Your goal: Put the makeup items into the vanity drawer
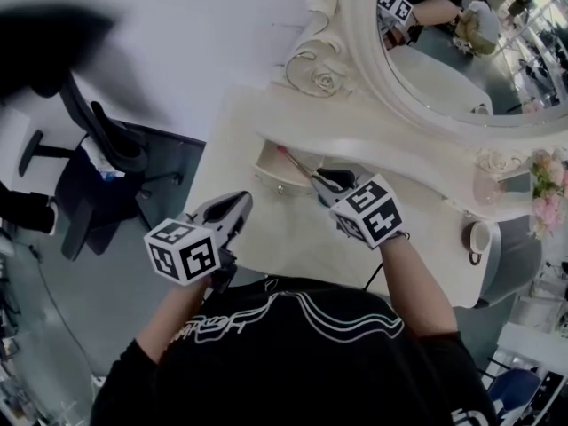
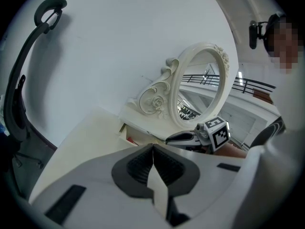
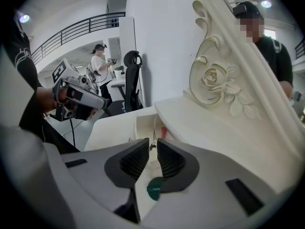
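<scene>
The small cream drawer stands open at the back of the table, under the shelf that carries the oval mirror. Something pinkish-red lies inside it; what it is cannot be made out. The right claw pinches a thin, dark makeup stick, whose far end reaches over the drawer's opening. The left claw is pressed together with nothing in it, above the table's front left edge. The table is smooth and glossy, and a carved rose sits beside the mirror.
</scene>
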Action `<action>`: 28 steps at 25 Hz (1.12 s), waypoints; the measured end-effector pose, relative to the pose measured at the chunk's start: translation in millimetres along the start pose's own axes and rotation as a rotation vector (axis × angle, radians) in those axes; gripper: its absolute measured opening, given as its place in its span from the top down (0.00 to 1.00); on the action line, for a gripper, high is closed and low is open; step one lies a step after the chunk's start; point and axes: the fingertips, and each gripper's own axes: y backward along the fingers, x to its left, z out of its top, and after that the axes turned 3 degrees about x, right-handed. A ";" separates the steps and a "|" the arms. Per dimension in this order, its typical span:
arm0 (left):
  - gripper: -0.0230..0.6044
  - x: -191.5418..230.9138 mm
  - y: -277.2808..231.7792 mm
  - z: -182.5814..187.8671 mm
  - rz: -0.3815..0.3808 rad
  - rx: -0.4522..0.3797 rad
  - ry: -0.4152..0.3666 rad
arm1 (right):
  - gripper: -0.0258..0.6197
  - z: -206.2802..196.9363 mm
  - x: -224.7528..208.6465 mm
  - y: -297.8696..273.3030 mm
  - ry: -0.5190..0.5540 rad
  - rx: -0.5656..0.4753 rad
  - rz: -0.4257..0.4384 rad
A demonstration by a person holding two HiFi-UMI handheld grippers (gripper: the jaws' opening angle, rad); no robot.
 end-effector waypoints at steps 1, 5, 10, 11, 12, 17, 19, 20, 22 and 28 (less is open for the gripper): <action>0.93 1.6 0.1 0.2 0.002 -0.001 0.002 | 0.85 0.2 -0.5 -4.6 -0.002 0.004 0.006; 0.93 9.0 0.8 -0.5 0.015 0.001 0.016 | 0.85 0.5 -4.2 -22.5 -0.039 0.015 0.032; 0.93 14.8 -2.6 -0.8 0.019 0.003 0.029 | 0.85 -0.8 -8.9 -35.3 -0.078 0.025 0.051; 0.93 15.3 -3.6 -1.1 0.020 0.003 0.031 | 0.85 -1.4 -10.0 -37.0 -0.086 0.026 0.049; 0.93 15.9 -4.4 -1.7 0.021 0.004 0.033 | 0.85 -1.6 -11.0 -38.3 -0.096 0.025 0.046; 0.93 17.6 -6.0 0.0 0.022 0.006 0.033 | 0.84 2.7 -10.6 -36.0 -0.150 -0.015 0.069; 0.93 16.4 -6.5 1.6 0.018 0.003 0.029 | 0.81 4.7 -9.6 -32.0 -0.150 -0.032 0.075; 0.93 15.9 -6.7 1.7 0.017 0.003 0.028 | 0.75 5.6 -8.9 -29.4 -0.145 -0.041 0.076; 0.93 14.9 -7.0 1.0 0.014 0.006 0.025 | 0.70 7.3 -6.8 -22.7 -0.133 -0.060 0.077; 0.93 10.6 -6.4 -1.3 0.003 0.013 0.016 | 0.64 4.6 -4.0 5.6 -0.104 -0.103 0.052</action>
